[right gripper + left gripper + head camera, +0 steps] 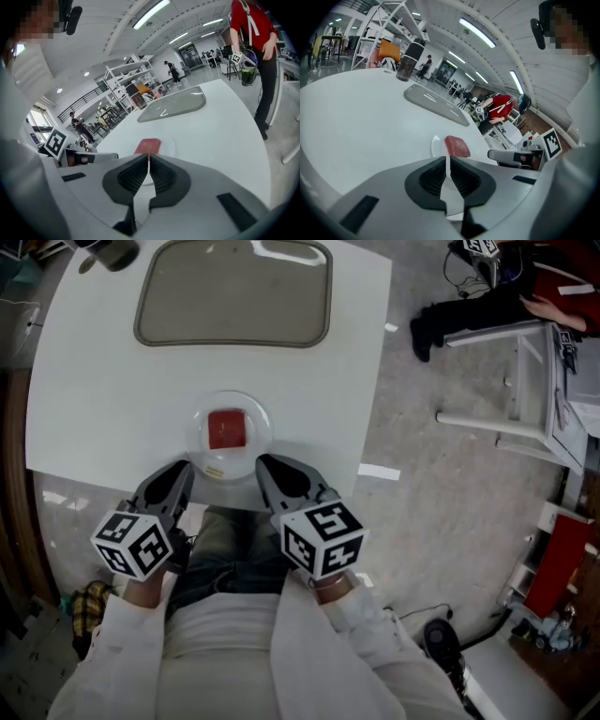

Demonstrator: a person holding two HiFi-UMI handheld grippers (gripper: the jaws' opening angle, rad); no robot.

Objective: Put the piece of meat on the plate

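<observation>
Head view: seeing piece of meat (226, 428) sitting on plate (264, 430), roughly square, at one o'clock from left gripper (176, 476), eleven from right gripper (279, 474), equally near.
Left gripper view: pressing jaws together, empty, meat at twelve.
Right gripper view: pressing jaws together likewise, empty.

A red piece of meat (226, 428) lies at the middle of a clear plate (260, 450) by the near edge of a white table (94, 381), a tray (234, 292) lies farther back, and the left gripper (181, 471) and right gripper (267, 467) flank the plate's near rim.
</observation>
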